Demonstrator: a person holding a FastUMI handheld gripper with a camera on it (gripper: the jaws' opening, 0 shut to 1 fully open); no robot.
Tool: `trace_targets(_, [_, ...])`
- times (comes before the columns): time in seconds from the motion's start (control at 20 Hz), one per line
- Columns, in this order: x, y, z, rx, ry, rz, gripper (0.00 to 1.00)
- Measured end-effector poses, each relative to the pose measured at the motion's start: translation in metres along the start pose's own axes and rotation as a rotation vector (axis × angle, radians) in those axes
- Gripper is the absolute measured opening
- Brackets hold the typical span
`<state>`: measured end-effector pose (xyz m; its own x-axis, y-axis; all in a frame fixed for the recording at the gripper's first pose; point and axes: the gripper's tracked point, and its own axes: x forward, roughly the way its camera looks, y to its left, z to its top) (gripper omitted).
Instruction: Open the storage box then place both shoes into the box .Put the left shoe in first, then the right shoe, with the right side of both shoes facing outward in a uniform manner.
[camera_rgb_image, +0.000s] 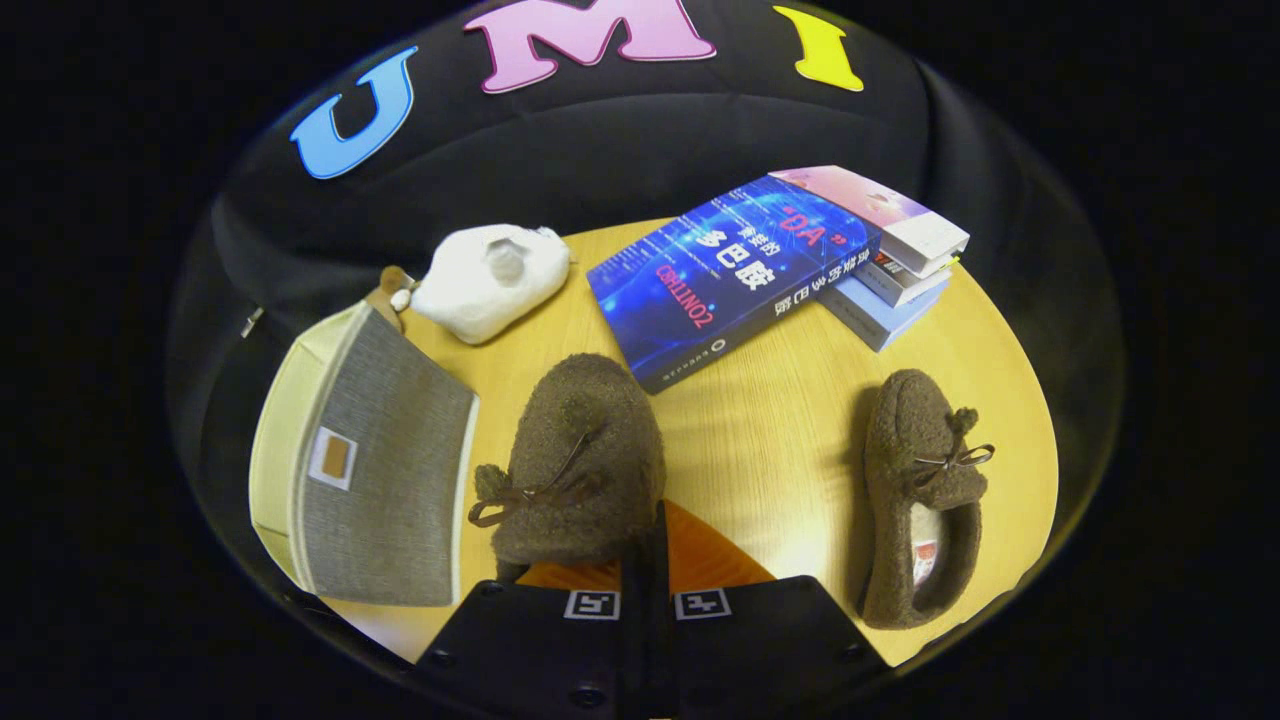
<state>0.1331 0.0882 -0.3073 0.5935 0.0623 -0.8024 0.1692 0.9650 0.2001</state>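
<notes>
1. The gripper (648, 560) has its fingers pressed close together, pinching the back edge of one shoe (580, 455).
2. The box (375, 465) sits just left of that shoe, with its lid open.
3. The other shoe (925, 495) lies on the table (770, 440), well apart to the right.
4. I think a firm pinch and a slow swing left will drop the shoe in neatly.

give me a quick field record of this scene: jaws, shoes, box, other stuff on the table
jaws: gripper shut on near shoe, pinching its rear edge
near shoe: brown fuzzy shoe, toe pointing away, bow on top
other shoe: matching brown shoe, lying apart on the table
storage box: grey and cream box, lid closed
books: blue book leaning on a small stack
plush: white toy beyond the box
</notes>
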Motion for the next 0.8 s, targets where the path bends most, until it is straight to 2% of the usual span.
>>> trace_targets(0.35, [-0.072, 0.081, 0.060, 0.014, -0.090, 0.112, 0.05])
trace_targets(0.65, [-0.093, 0.171, 0.093, 0.011, -0.143, 0.185, 0.05])
trace_targets(0.8, [-0.086, 0.216, 0.096, 0.001, -0.144, 0.210, 0.05])
